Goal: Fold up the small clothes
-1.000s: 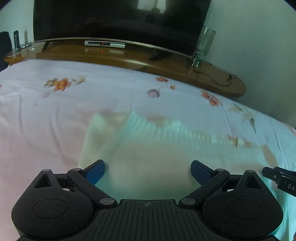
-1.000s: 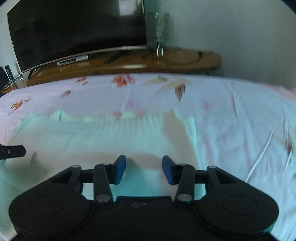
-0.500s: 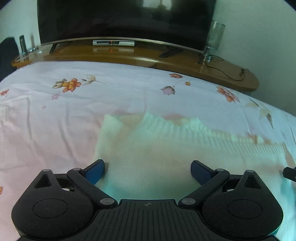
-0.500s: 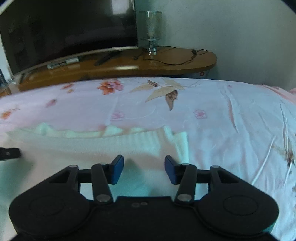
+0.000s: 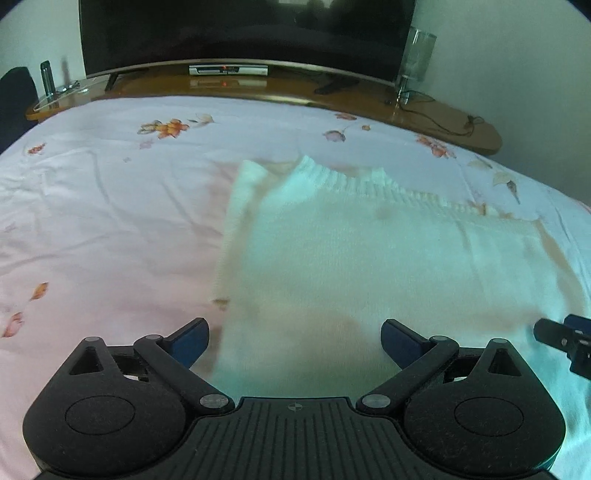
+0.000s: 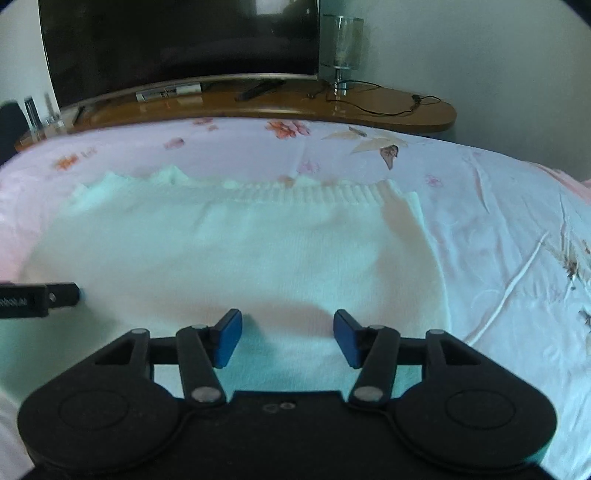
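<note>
Bedsheet (image 5: 110,229), pink with scattered flowers, fills most of both views, and beyond its far edge runs a wooden shelf (image 6: 369,107) carrying a dark television (image 5: 243,33) and a glass lamp (image 6: 341,44). White knitted garment (image 5: 369,258) lies spread flat on the sheet, its ribbed edge toward the shelf, one side strip folded along its left border.

Left gripper (image 5: 294,341) tilts down over the garment's near left corner with its jaws spread wide; one blue pad sits above the sheet, the other above the knit, nothing pinched. Right gripper (image 6: 287,338) tilts down over the near right part, its jaws about half apart and just been opening, only flat cloth below them.

The left view alone shows the folded left strip; the right view alone shows the garment's right edge and the lamp's cable (image 6: 388,99).
</note>
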The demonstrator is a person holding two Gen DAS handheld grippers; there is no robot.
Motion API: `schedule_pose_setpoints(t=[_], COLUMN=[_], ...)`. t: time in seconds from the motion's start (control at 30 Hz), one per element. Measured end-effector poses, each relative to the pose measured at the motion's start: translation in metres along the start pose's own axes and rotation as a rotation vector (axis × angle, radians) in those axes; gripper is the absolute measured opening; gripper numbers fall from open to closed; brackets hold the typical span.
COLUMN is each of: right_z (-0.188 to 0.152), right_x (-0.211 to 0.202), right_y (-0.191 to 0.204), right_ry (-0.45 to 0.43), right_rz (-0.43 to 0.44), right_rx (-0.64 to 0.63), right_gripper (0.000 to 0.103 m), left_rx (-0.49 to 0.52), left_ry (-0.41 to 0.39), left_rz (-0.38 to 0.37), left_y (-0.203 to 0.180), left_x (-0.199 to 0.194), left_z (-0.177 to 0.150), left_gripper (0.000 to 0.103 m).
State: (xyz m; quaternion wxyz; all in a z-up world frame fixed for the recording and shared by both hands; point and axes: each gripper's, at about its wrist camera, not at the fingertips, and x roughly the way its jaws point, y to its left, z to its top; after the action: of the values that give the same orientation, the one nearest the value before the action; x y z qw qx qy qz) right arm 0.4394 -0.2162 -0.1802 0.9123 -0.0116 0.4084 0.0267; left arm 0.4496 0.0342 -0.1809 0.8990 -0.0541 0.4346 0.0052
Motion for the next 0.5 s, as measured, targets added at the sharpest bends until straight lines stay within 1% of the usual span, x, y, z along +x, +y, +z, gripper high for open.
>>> schedule_pose_setpoints(t=[0.07,0.2,0.3,0.4,0.5], right_z=[-0.003,-0.011,-0.018,-0.028,-0.037], right_x=[-0.012,-0.028,-0.036,-0.041,-0.045], right_y=[0.005,0.016,0.026,0.034,0.041], right_ry=[-0.014,-0.025,-0.028,-0.015,-0.009], right_rz=[0.004,0.041,0.063,0.086,0.092], right_rx=[-0.004,0.008,0.009,0.014,0.01], right_gripper=[0.054,0.055,0.055,0.055,0.055], left_rx=[-0.021,-0.081,-0.118,-0.172,-0.179], left_ry=[-0.001,0.022,0.046,0.09,0.089], left_rz=[-0.013,-0.05,-0.079,-0.113,-0.112], left_y=[0.008,0.024,0.033,0.04,0.037], left_x=[-0.011,-0.029,-0.036,-0.038,-0.041], left_z=[-0.005,-0.022,-0.039,-0.056,-0.067], left_gripper=[0.099,0.1,0.099,0.099,0.099])
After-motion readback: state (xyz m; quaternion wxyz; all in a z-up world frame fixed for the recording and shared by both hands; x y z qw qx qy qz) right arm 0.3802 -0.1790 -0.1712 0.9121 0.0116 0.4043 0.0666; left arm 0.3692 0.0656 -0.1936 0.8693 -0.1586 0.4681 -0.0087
